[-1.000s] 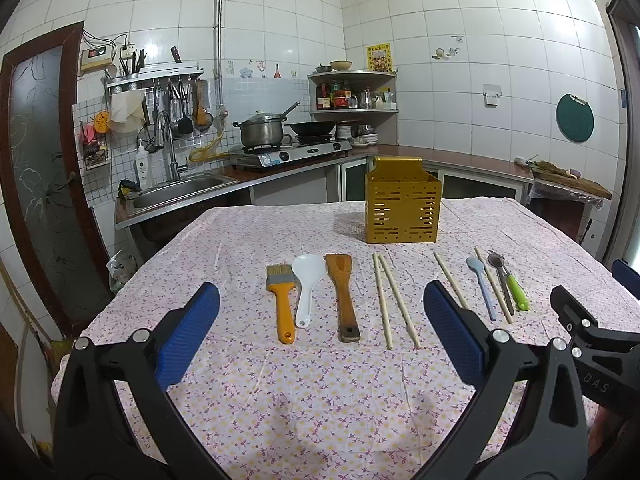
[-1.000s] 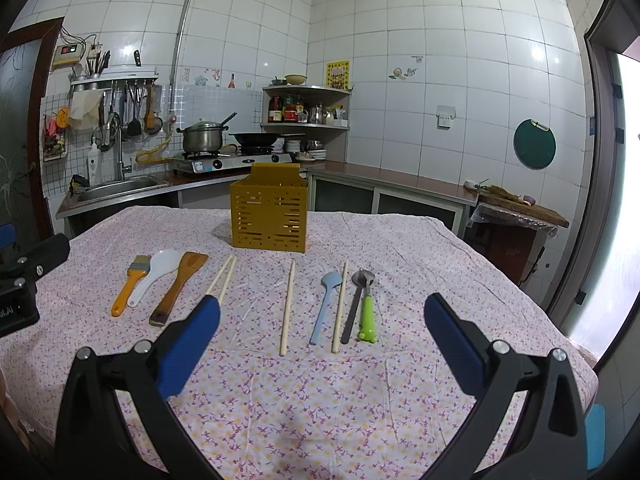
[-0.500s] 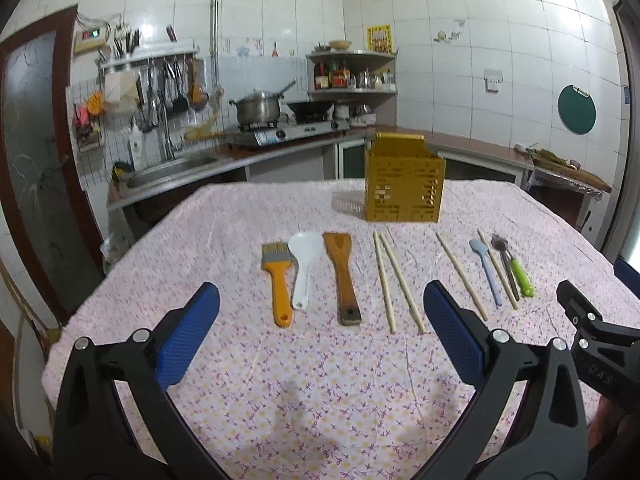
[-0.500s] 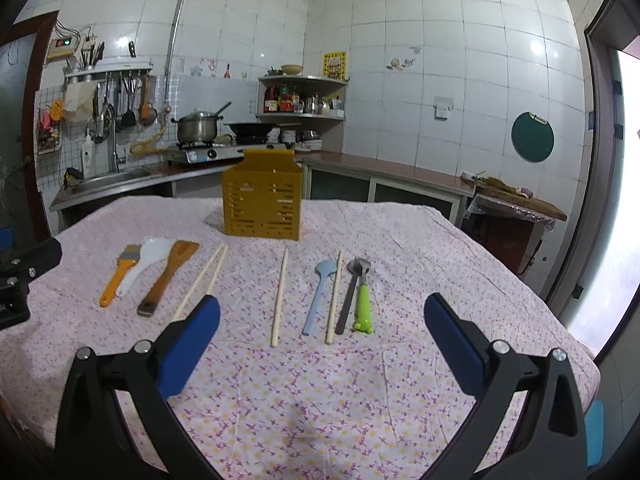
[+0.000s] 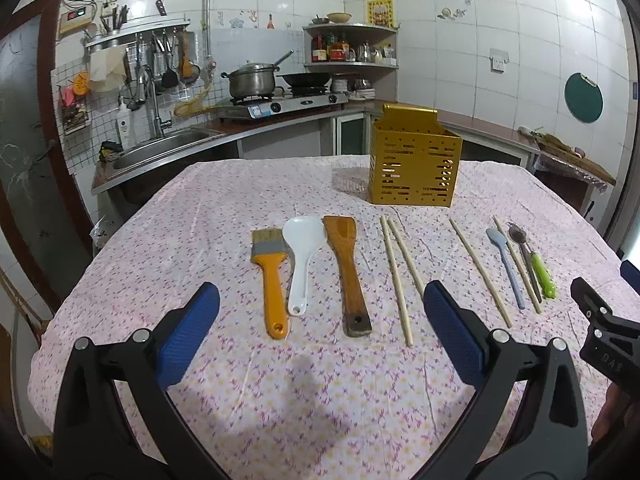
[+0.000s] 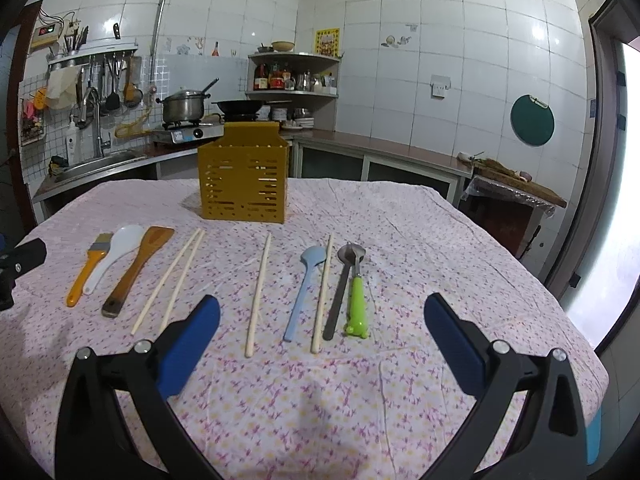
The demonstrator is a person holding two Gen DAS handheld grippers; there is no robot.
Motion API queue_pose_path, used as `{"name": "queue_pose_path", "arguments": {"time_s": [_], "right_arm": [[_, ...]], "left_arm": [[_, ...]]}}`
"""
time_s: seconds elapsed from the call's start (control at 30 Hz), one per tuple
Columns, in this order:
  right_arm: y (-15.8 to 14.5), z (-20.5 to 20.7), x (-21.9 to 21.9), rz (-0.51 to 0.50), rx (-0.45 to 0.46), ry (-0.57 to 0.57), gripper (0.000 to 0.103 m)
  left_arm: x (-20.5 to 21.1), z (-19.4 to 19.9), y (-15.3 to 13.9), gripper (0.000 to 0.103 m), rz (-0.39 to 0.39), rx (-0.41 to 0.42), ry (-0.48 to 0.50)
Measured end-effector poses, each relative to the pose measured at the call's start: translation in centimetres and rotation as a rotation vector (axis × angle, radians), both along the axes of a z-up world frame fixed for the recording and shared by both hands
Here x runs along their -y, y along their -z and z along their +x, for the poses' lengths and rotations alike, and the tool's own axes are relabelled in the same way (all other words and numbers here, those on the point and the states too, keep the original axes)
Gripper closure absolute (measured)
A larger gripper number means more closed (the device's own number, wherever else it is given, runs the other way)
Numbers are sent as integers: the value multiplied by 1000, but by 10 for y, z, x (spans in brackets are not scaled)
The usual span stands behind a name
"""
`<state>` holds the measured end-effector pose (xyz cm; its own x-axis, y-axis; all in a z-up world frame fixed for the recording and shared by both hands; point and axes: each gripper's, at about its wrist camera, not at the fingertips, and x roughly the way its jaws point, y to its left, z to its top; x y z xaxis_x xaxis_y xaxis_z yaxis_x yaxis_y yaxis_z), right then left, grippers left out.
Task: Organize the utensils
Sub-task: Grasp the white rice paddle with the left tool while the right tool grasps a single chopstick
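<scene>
Wooden spatula [image 5: 346, 272]: lies at our left gripper's [image 5: 320, 334] twelve o'clock, long axis toward us, handle nearest; yellow caddy [image 5: 414, 168] beyond. We hold both grippers wide, empty; right gripper [image 6: 322, 334] farther.

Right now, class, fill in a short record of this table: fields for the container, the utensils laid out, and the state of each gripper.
container: yellow slotted holder, upright behind the row
left group: orange brush, white rice paddle, wooden spatula
middle: chopstick pair
right group: blue spoon, metal spoon, green-handled utensil
left gripper: open, empty
right gripper: open, empty
</scene>
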<state>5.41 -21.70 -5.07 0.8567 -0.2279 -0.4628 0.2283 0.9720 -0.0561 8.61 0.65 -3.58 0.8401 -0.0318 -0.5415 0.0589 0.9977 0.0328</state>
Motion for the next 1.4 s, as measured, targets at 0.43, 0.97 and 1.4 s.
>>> {"name": "queue_pose_path", "arguments": {"time_s": [0.43,0.97,1.4], "right_arm": [[10,54,3,-10,-65,-10,5],[38,136,-11,38,-246,-77,19],[57,176,-14,82,-362,-83,41]], "left_arm": [[5,58,9,15,18,-74,21],[-13,141,50,38,22,-292,11],[-24,172,76,53,8,-377,2]]}}
